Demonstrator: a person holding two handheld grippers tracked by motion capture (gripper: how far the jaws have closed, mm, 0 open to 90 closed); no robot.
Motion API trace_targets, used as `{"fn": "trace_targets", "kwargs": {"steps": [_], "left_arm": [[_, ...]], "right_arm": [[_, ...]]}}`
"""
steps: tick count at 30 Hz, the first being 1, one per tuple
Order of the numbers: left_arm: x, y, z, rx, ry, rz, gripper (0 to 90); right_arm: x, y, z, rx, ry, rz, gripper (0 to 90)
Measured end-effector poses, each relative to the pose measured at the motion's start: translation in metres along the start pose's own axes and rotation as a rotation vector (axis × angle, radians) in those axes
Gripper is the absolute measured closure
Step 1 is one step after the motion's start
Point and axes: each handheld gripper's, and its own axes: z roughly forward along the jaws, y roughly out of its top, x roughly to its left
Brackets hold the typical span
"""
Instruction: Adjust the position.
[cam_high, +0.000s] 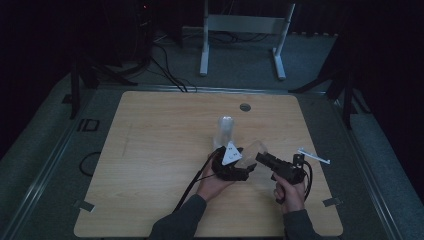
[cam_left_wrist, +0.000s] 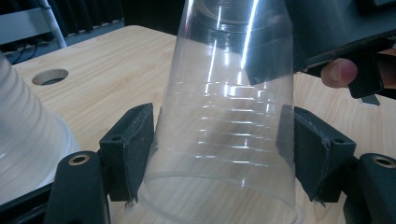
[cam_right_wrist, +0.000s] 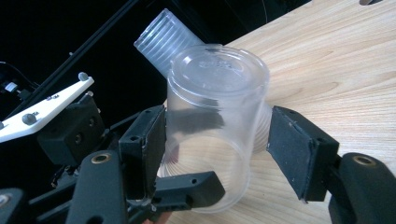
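The clear ribbed plastic cup (cam_left_wrist: 224, 140) hangs upside down above the pale wooden desk (cam_high: 150, 165), clamped near its rim by the left hand-held gripper (cam_left_wrist: 219, 149). The right hand-held gripper (cam_right_wrist: 215, 154) straddles it, its pads slightly apart from the cup wall, beside a stack of clear cups (cam_high: 226, 131).

**A darkened recording lab**

The place reads as a lab or test studio, not a home. A light wooden table (cam_high: 160, 150) with a round cable hole (cam_high: 245, 107) stands on grey carpet, ringed by black curtains. Dark stands (cam_high: 82, 75) and loose cables (cam_high: 167, 67) crowd the floor behind it, beside a grey metal desk frame (cam_high: 242, 37). Tape marks (cam_high: 84, 205) sit at the table's corners.
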Motion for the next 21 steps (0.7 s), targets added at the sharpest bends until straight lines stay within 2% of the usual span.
{"fn": "trace_targets", "kwargs": {"steps": [9, 15, 21], "left_arm": [[0.0040, 0.0010, -0.0045, 0.003, 0.006, 0.005, 28.7], [0.0061, 0.0017, -0.0068, 0.006, 0.007, 0.006, 28.7], [0.0070, 0.0025, -0.0094, 0.011, -0.003, 0.013, 28.7]], "right_arm": [[-0.0018, 0.0011, -0.0038, 0.009, -0.010, -0.016, 39.6], [-0.0017, 0.0008, -0.0046, 0.026, -0.038, -0.039, 41.4], [0.0000, 0.0010, -0.0057, 0.051, -0.075, -0.085, 41.8]]}}
